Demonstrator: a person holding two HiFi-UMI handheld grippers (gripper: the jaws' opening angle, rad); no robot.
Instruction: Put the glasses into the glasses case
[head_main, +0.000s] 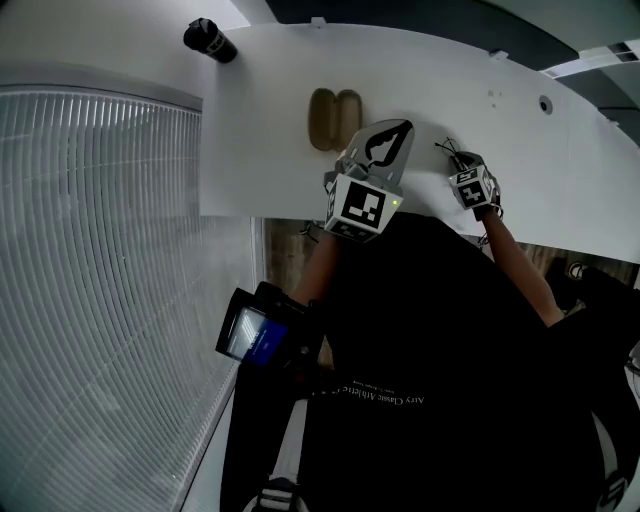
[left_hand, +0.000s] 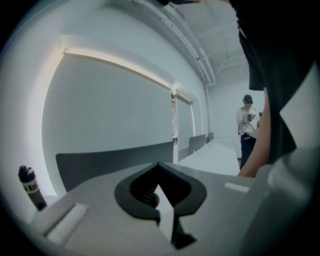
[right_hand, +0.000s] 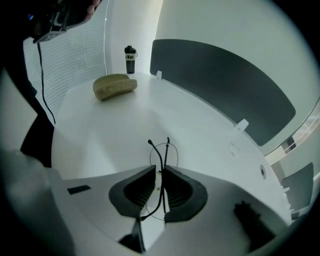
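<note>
The olive-tan glasses case (head_main: 333, 118) lies on the white table (head_main: 260, 150), showing two rounded halves side by side; the right gripper view has the case (right_hand: 114, 86) far off at the upper left. My right gripper (right_hand: 160, 169) is shut on the thin black wire glasses (right_hand: 165, 149), held just above the table to the right of the case. In the head view the right gripper (head_main: 452, 158) and glasses (head_main: 445, 148) are small. My left gripper (head_main: 385, 145) is raised beside the case with its jaws shut and empty; the left gripper (left_hand: 158, 164) points toward a wall.
A black bottle (head_main: 210, 40) stands at the table's far left corner, also as the bottle (right_hand: 130, 59) behind the case. A grey divider panel (right_hand: 225, 85) runs along the table's back edge. A person (left_hand: 247, 127) stands far off. Ribbed blinds (head_main: 90, 250) lie to the left.
</note>
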